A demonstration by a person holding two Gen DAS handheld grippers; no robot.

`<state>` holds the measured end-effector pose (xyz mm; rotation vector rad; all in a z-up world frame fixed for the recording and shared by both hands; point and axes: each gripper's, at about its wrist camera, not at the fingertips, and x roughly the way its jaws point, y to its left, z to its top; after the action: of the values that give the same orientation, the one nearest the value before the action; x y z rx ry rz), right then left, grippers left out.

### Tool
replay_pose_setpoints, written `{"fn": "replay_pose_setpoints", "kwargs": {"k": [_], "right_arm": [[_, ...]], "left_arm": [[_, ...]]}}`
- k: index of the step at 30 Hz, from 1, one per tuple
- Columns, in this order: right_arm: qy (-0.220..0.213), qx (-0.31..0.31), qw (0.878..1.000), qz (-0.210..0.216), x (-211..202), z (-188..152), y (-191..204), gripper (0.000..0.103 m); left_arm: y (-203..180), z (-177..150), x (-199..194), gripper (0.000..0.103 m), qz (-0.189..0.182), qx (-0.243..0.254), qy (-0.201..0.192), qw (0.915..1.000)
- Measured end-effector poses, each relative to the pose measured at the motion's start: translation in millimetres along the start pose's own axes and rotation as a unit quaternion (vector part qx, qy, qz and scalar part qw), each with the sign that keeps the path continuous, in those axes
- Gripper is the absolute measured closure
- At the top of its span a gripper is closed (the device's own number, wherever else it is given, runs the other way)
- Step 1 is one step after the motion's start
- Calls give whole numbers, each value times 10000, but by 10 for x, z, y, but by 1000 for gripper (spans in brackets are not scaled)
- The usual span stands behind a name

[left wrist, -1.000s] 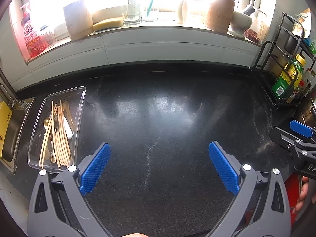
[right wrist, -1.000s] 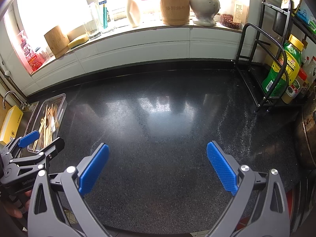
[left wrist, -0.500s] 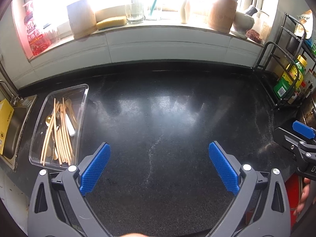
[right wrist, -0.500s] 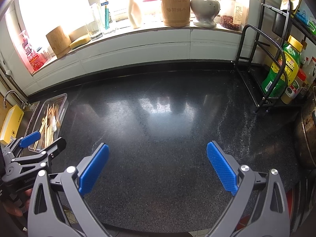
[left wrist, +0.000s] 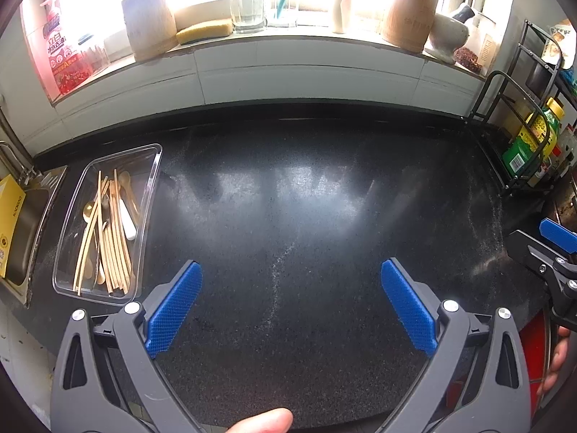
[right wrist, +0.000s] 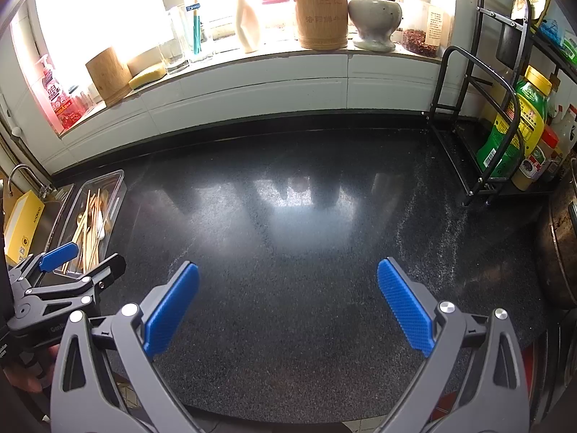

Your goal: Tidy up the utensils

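Both grippers hung over the dark bench, holding nothing.

The left gripper (left wrist: 290, 303) had its blue fingers (left wrist: 173, 310) spread wide, and so did the right gripper (right wrist: 286, 303). The utensils (left wrist: 108, 231) (wooden chopsticks, a gold spoon, a white-handled piece) lay together in a clear tray (left wrist: 149, 195) at the bench's (left wrist: 306, 216) left end, just beside the sink (left wrist: 25, 227). The tray sat well to the left of both pairs of fingers, apart from them.
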<state>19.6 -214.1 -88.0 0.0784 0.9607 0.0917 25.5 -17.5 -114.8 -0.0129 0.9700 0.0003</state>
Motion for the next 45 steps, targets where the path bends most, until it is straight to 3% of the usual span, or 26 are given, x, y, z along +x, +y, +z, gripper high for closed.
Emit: {"fn": "replay_pose_setpoints", "kwargs": {"k": [45], "right_arm": [[31,-14,10000,7,43,48,13,7]], "left_arm": [[34,35,72,6,40,-1,53,10000]]}}
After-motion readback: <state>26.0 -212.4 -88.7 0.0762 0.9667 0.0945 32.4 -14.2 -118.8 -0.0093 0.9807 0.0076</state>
